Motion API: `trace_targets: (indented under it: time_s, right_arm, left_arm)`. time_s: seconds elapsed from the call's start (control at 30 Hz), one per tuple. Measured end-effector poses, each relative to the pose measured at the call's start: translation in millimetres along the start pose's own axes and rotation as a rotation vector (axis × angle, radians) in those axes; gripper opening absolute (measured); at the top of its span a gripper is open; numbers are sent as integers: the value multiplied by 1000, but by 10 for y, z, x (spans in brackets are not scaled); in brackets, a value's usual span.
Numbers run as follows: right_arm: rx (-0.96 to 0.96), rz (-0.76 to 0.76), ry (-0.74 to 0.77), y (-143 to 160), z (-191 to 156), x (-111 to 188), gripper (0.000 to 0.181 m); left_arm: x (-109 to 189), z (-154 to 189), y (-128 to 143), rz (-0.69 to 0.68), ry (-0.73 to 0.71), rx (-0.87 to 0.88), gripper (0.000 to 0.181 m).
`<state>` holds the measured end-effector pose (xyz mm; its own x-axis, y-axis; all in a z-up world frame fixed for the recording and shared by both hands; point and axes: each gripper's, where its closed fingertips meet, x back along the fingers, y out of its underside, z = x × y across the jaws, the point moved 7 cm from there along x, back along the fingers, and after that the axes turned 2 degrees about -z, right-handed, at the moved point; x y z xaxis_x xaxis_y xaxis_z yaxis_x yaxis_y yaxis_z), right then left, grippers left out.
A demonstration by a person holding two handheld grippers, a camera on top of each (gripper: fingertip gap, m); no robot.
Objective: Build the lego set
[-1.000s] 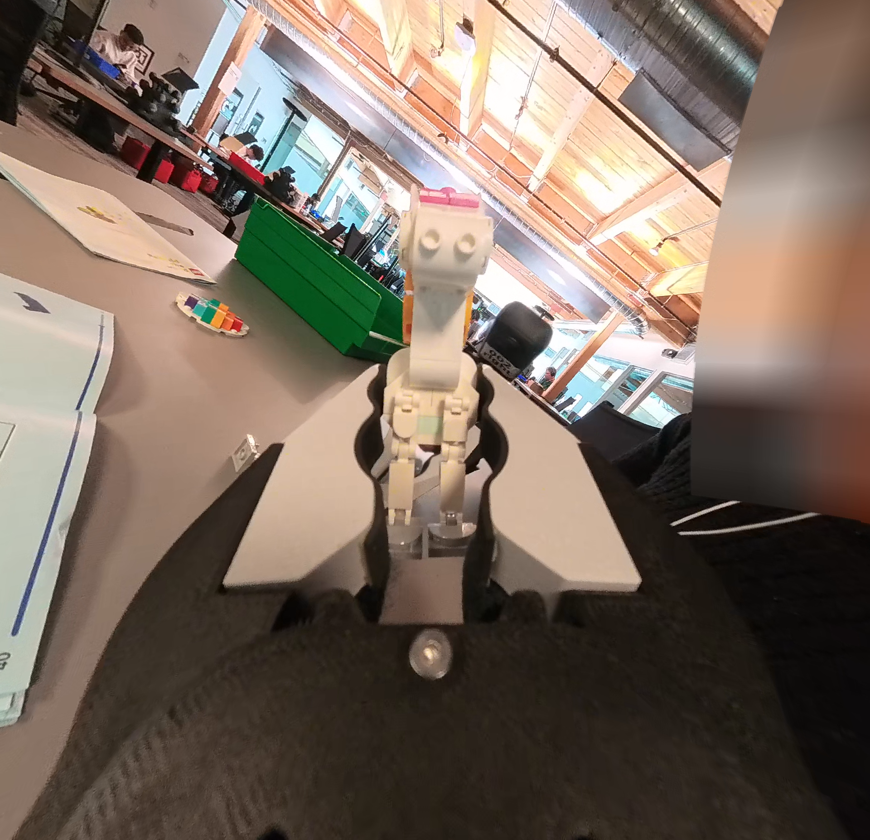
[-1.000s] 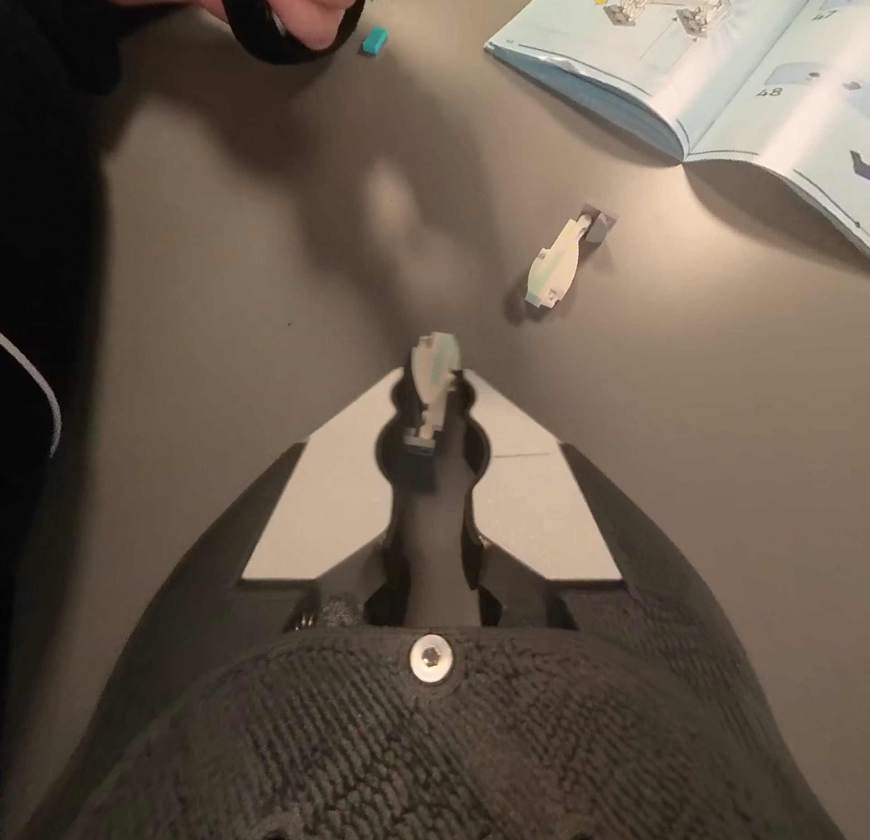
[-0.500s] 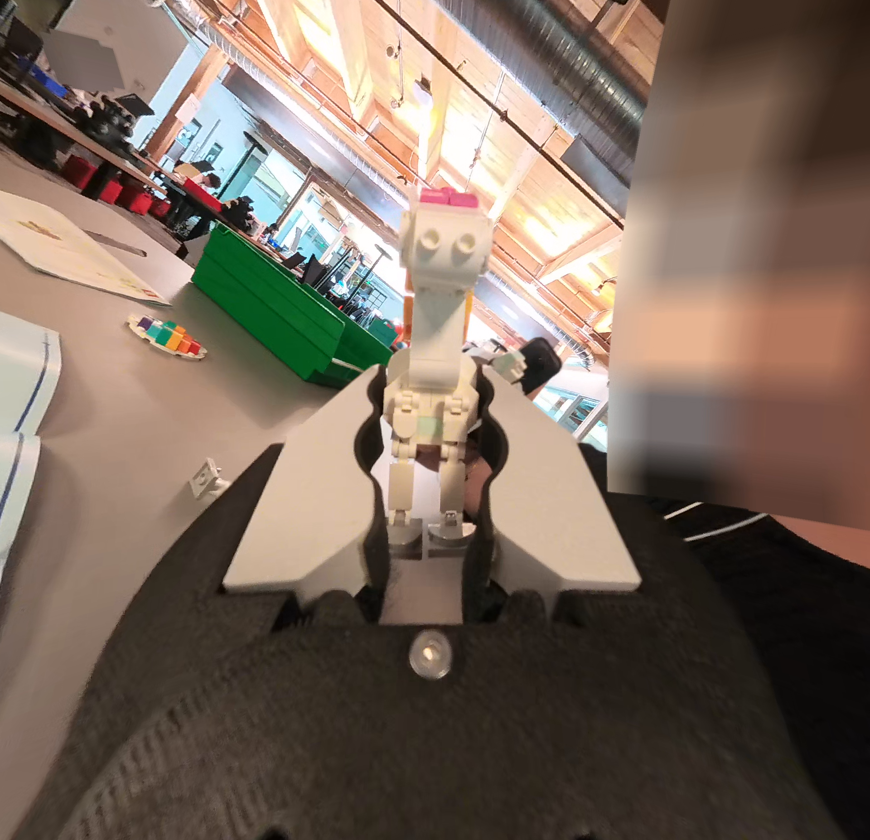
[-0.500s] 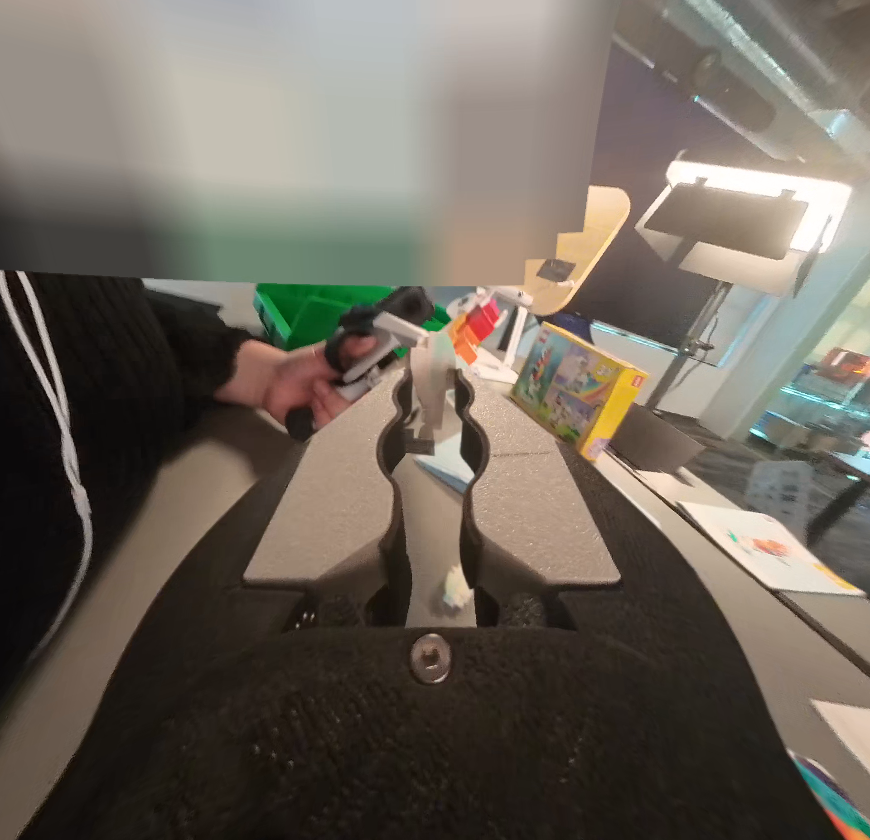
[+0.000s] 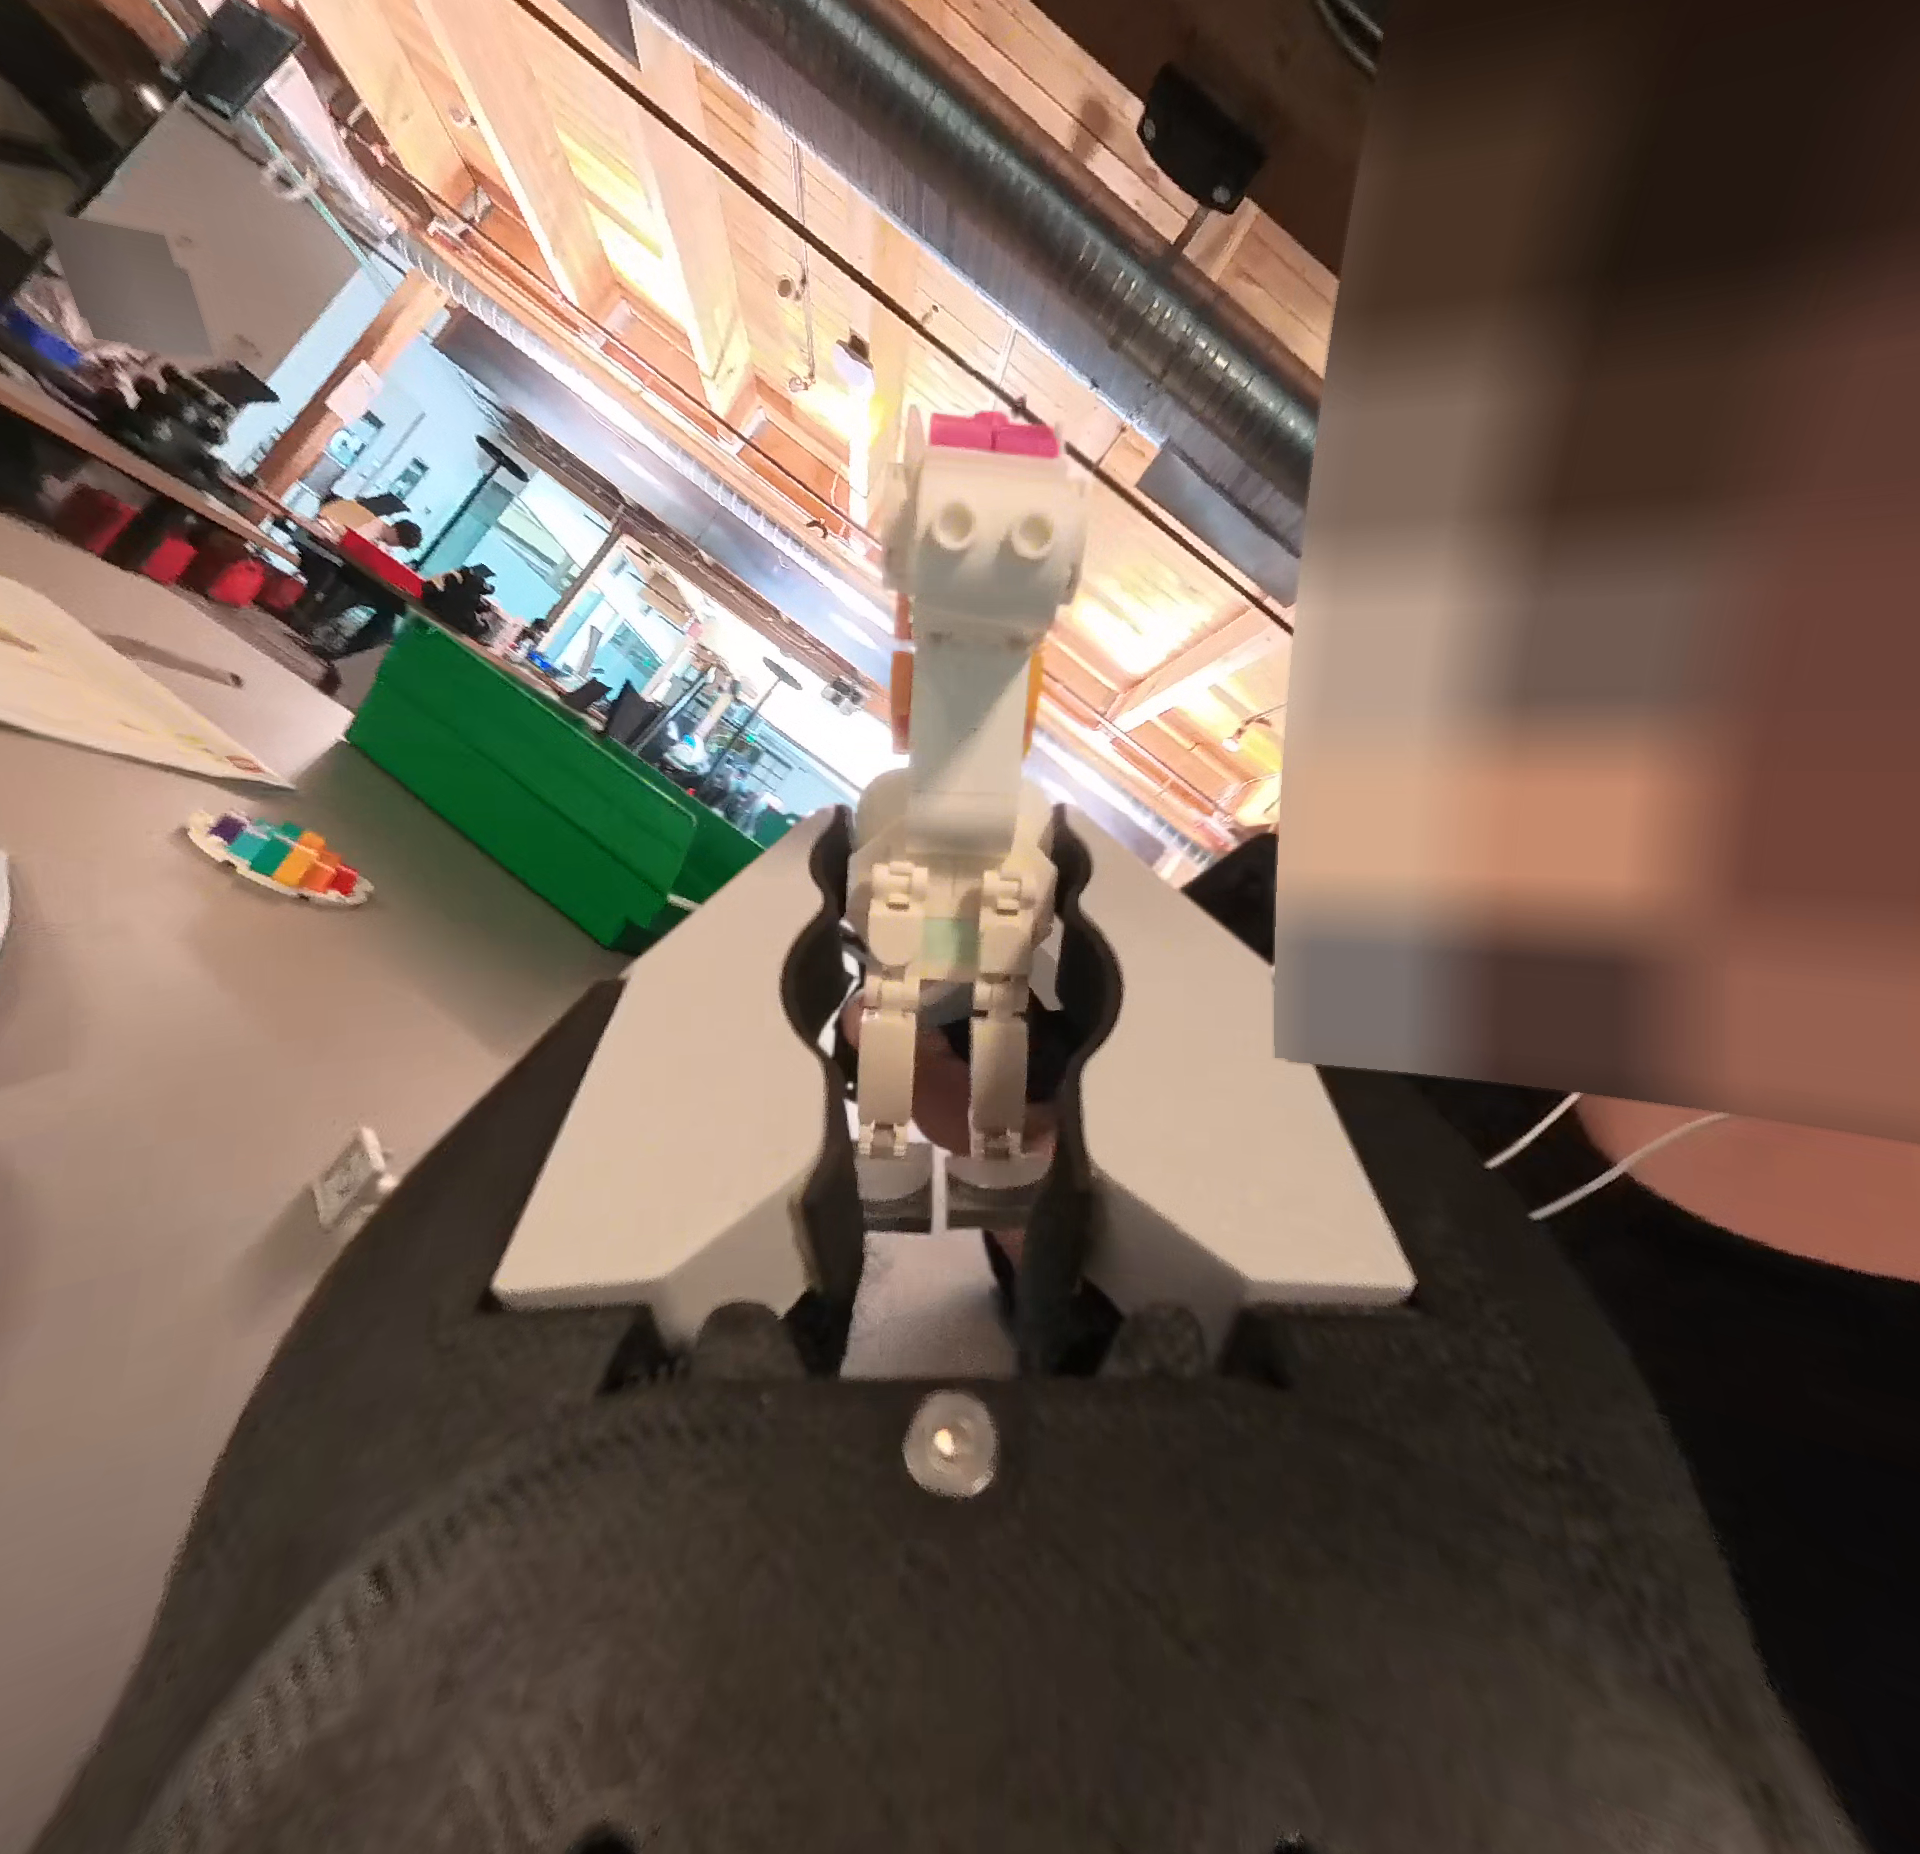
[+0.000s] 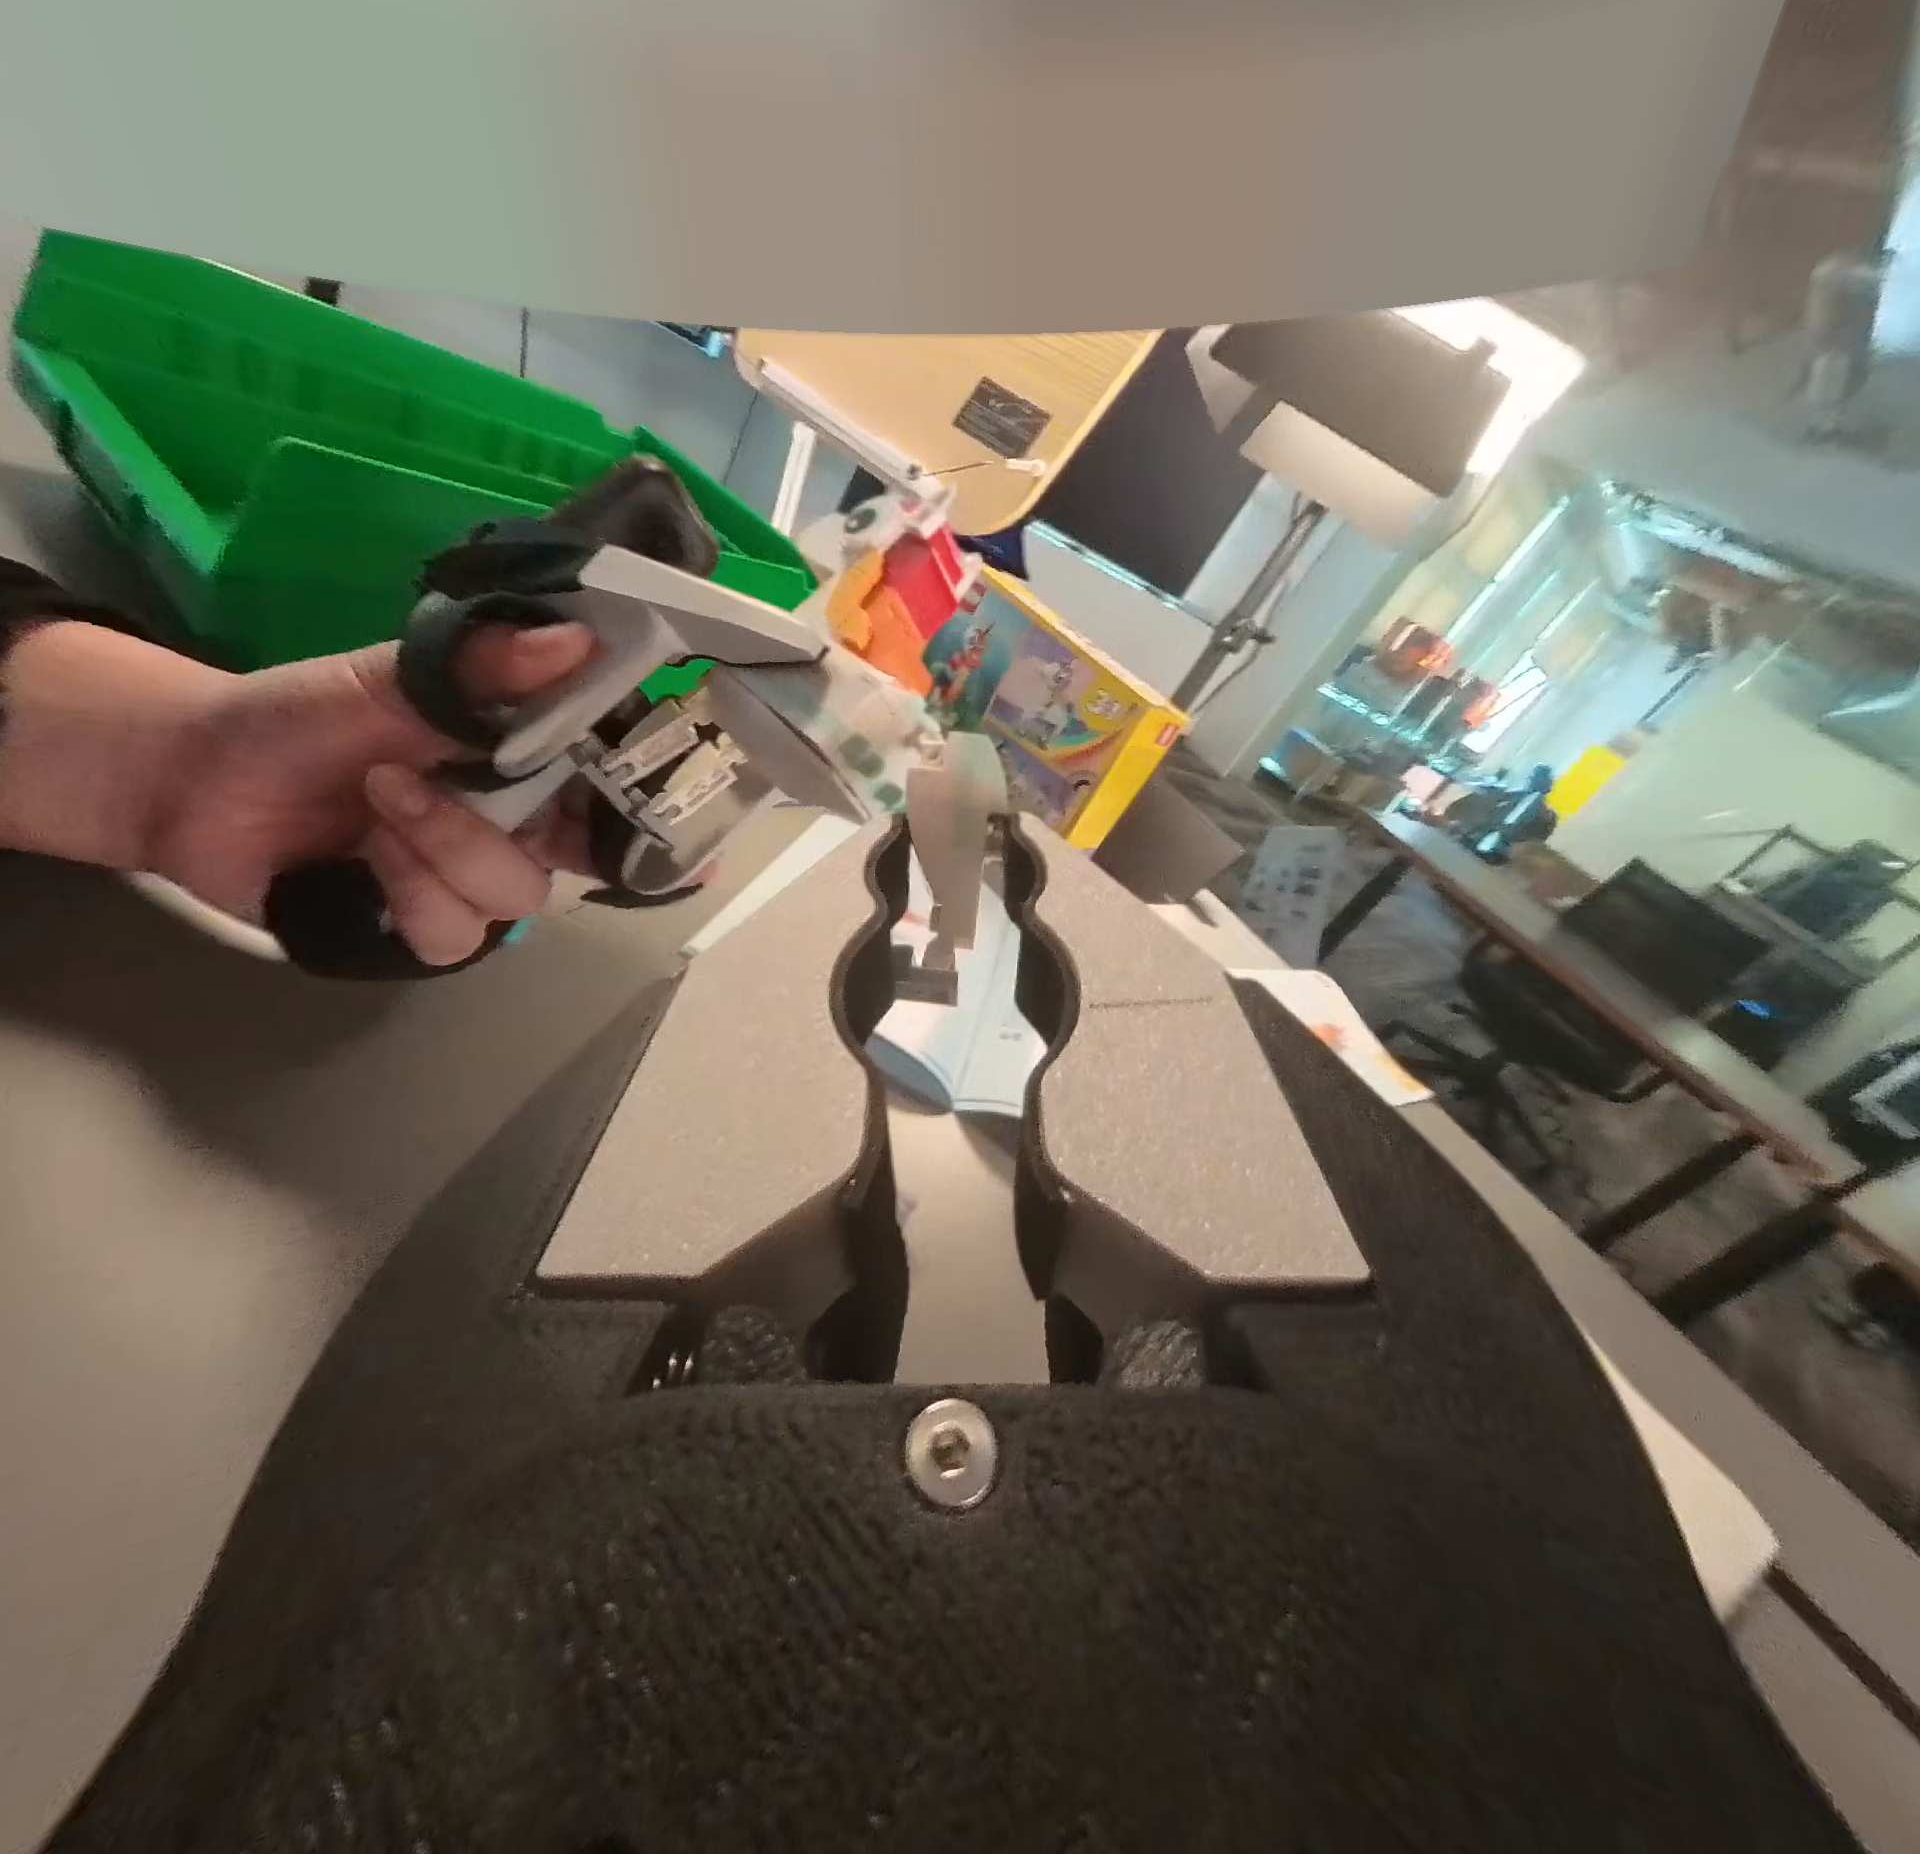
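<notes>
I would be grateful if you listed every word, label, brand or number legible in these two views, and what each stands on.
Yellow set box: printed pictures and a corner logo, blurred by motion; nothing to quote.
Black plaque on the pale board: lettering too small to read.
Booklet on the grey table: a small red mark near its corner, too small to read.
Nothing else shows legible text.

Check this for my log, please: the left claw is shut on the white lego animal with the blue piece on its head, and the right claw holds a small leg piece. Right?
One slip: the piece on the head of the white lego animal is pink, not blue, as the left wrist view shows. The left claw is shut on it, and the right claw holds the small leg piece.
</notes>
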<state>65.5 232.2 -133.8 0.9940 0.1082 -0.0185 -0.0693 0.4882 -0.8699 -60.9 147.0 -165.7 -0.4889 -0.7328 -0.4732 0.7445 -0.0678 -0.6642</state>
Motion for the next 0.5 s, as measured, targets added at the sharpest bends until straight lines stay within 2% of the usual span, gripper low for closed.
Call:
trace_targets:
  time_s: [0.03, 0.3, 0.5]
  right_arm:
    - [19, -2, 17, -1, -12, -14, 16]
    - [101, -6, 96, -20, -70, -72, 16]
    - [73, 6, 111, -9, -66, -86, 16]
  left_arm:
    - [-8, 13, -2, 3, -12, -31, 37]
    - [-60, 100, -16, 45, -62, -185, 37]
    - [-53, 77, -32, 77, -87, -191, 37]
